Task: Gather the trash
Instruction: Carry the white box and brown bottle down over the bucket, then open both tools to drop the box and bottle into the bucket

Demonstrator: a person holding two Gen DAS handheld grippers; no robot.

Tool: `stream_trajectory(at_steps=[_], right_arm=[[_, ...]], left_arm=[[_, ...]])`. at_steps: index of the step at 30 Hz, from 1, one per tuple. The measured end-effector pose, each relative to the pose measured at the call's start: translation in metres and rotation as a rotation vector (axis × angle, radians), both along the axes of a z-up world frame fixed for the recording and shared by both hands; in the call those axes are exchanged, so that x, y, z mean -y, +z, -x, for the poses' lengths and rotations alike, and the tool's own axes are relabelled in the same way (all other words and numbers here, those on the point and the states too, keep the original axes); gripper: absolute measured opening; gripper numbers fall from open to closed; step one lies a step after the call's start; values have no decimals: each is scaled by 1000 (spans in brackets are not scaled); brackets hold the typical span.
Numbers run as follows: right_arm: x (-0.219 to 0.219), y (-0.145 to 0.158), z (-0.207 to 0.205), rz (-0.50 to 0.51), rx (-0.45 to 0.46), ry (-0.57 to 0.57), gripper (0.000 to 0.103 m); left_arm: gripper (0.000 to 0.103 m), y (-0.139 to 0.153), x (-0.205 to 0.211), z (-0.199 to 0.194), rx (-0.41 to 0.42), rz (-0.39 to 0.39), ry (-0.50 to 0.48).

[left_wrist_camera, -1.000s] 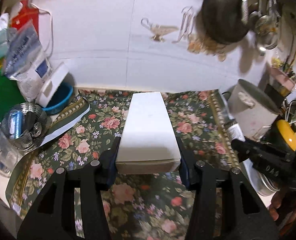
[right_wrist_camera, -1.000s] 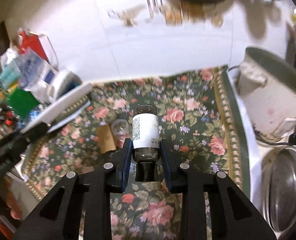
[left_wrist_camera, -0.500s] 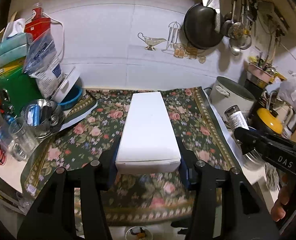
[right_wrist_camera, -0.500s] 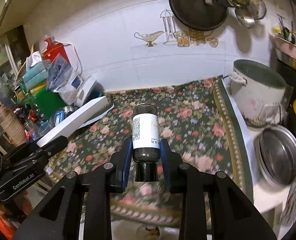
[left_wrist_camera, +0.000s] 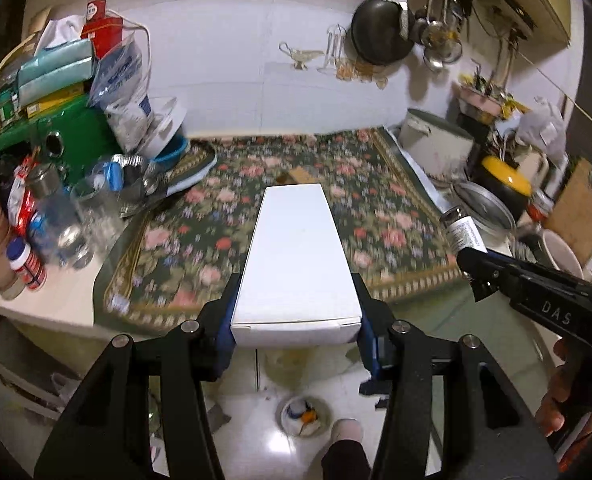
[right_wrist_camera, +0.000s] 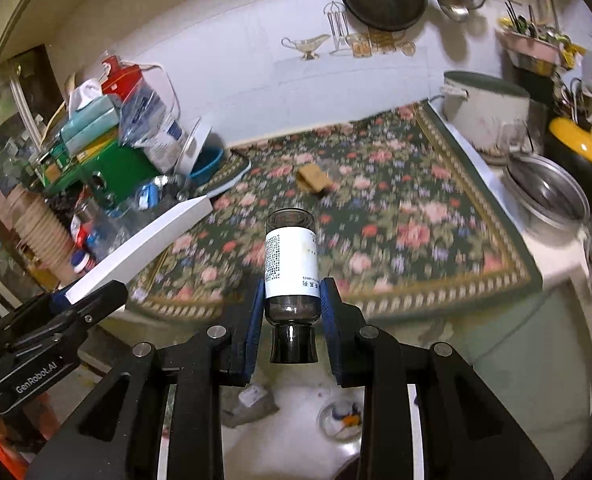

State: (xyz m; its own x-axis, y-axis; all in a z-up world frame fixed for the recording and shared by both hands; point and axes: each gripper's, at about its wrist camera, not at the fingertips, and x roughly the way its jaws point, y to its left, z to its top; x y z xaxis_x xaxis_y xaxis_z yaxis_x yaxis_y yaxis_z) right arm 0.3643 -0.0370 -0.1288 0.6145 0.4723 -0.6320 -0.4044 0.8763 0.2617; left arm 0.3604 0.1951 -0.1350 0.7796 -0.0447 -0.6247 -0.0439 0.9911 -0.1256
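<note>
The left tongs (left_wrist_camera: 296, 316) are clamped on the near end of a long white box (left_wrist_camera: 297, 256), which is carried lengthwise away from the camera, toward twelve o'clock. The right tongs (right_wrist_camera: 292, 304) are pinched on a dark glass bottle (right_wrist_camera: 291, 264) with a white label; its black cap points back toward the camera and its base toward twelve o'clock. Both are held in the air in front of the tabletop's (left_wrist_camera: 64, 300) near edge, above a pale tiled floor (left_wrist_camera: 256, 432). On that floor, at six o'clock in the left view, a small round container (left_wrist_camera: 305, 416) with white and orange contents is seen. Farther off, the tabletop is covered by a floral cloth (right_wrist_camera: 395, 216), and a small brown cardboard piece (right_wrist_camera: 313, 176) is left on it toward the far wall. A white pot (right_wrist_camera: 487, 114) stands at two o'clock.
</note>
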Motion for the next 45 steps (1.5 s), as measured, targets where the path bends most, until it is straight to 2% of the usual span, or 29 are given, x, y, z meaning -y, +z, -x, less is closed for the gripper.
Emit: stream_trajectory(at_steps=[8, 13, 19, 24, 35, 38, 41, 45], right_arm=[[-1, -22, 38, 51, -80, 6, 26], [4, -55, 42, 80, -136, 27, 26], [15, -117, 33, 116, -223, 68, 26], [24, -182, 18, 157, -293, 102, 26], [30, -360, -19, 215, -451, 138, 26], [26, -401, -31, 218, -485, 152, 26], [18, -425, -41, 223, -501, 166, 26], [8, -445, -52, 211, -522, 197, 26]], left_arm=[[50, -32, 5, 39, -103, 22, -25], [50, -69, 21, 47, -174, 47, -25], [50, -141, 48, 42, -288, 87, -4], [50, -222, 68, 30, -391, 132, 34], [50, -404, 85, 4, -589, 167, 65], [50, -452, 85, -7, -637, 181, 69], [50, -485, 83, -20, -653, 186, 70], [50, -507, 83, -37, -646, 195, 38]])
